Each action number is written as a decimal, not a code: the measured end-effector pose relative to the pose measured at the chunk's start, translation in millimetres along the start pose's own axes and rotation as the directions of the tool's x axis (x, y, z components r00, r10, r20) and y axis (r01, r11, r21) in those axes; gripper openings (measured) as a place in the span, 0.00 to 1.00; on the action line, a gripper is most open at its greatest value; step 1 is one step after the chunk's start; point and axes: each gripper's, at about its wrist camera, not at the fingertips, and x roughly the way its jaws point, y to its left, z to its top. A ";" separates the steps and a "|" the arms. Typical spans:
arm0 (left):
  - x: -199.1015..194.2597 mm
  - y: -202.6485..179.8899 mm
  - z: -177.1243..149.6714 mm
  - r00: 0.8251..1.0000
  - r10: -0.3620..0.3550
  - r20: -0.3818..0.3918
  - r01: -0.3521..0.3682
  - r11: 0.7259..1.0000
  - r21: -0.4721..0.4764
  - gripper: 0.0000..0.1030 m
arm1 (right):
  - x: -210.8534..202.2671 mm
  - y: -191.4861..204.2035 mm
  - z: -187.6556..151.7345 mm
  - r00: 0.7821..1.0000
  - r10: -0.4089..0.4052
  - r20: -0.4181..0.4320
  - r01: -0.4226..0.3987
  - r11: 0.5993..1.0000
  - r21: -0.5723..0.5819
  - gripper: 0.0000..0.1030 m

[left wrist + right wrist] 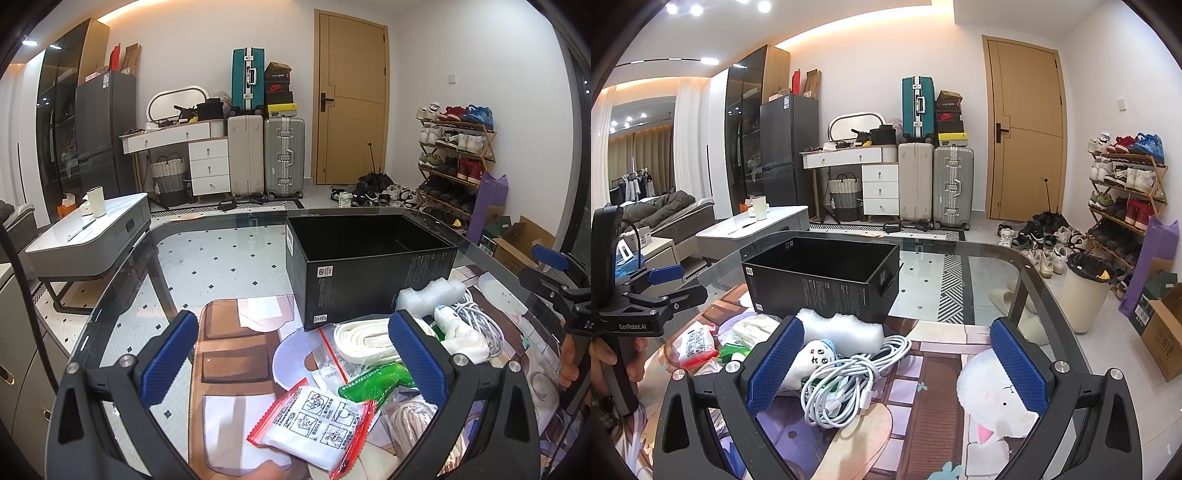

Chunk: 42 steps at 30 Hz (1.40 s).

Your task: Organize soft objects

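An open-topped black box (pixel 369 258) (pixel 820 273) stands on the glass table behind a pile of soft things. My left gripper (pixel 293 358) is open above the pile's left side. Under it lie a red-edged white packet (pixel 317 421) (pixel 694 343), a green packet (pixel 373 384) and a rolled white strap (pixel 365 339). My right gripper (pixel 897 369) is open too, with a coiled white cable (pixel 849 376) (pixel 484 317) lying between its fingers. A small white plush (pixel 816 354) and a white foam block (pixel 842 325) (pixel 432 291) sit just behind the cable, in front of the box.
A printed cartoon mat (pixel 923 413) covers the near part of the glass table (pixel 221 258). Beyond the table's right edge stand a bin (pixel 1086 291), slippers and a cardboard box (pixel 1163 332). A low white table (pixel 92 229) is at the left. A hand (pixel 613 362) holds the left gripper (pixel 679 284).
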 end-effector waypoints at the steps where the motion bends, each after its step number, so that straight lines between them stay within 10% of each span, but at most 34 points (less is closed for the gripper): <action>1: 0.0 0.0 0.0 1.000 0.000 0.000 0.000 1.000 0.000 1.00 | -0.1 0.2 0.0 1.000 0.000 0.000 0.000 1.000 0.000 1.00; 42: -0.2 0.0 0.0 1.000 0.001 0.002 -0.001 1.000 0.002 1.00 | 4.3 -0.8 0.9 1.000 0.002 0.003 -0.002 1.000 0.004 1.00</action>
